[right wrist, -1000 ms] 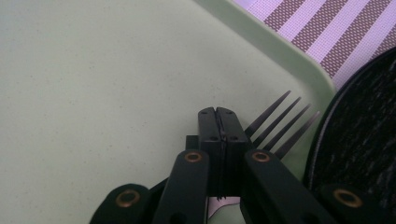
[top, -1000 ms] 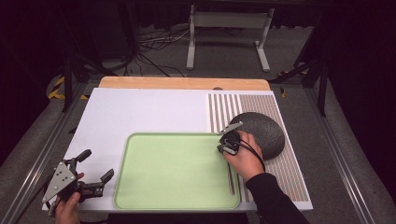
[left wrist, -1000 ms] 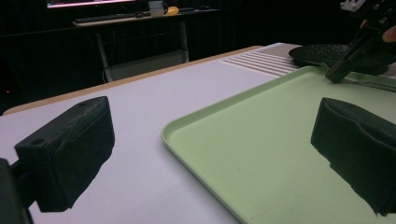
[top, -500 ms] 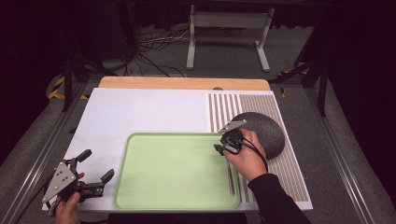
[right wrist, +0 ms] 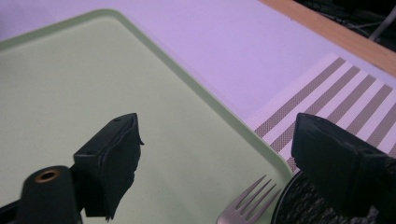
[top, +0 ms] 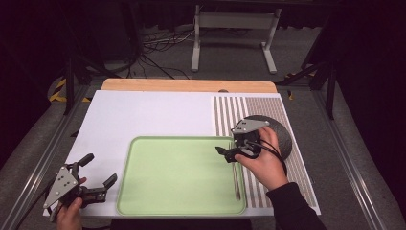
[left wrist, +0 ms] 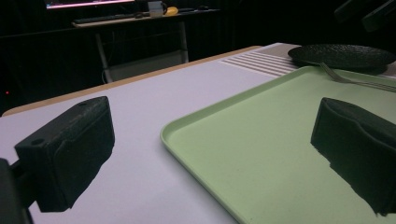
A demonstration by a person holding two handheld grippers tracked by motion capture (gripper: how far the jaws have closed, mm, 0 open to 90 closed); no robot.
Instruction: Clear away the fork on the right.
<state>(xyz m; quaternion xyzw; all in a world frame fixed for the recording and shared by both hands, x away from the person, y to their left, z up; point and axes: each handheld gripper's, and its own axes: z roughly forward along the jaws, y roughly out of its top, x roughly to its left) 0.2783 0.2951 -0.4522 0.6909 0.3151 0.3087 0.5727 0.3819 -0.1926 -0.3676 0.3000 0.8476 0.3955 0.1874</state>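
We see the fork point(top: 235, 177) lying along the right edge of the green tray point(top: 177, 201), its tines toward the dark plate point(top: 282, 136) and its handle running back toward the person. In the right gripper view the tines point(right wrist: 247, 205) lie on the tray floor just beside the plate's rim point(right wrist: 299, 205); whether they touch it we cannot quite tell from that angle. The right gripper point(top: 229, 152) hovers just above the fork's tine end, and its jaws have just been opening: they now stand spread, with nothing pinched between them, the fork lying free below. The plate sits on a striped placemat point(top: 268, 108) at the right of the white table top point(top: 143, 115). The left gripper point(top: 98, 175) is well apart, at the near left corner of the table beside the tray, its jaws spread wide and empty, one over the table and one over the tray.
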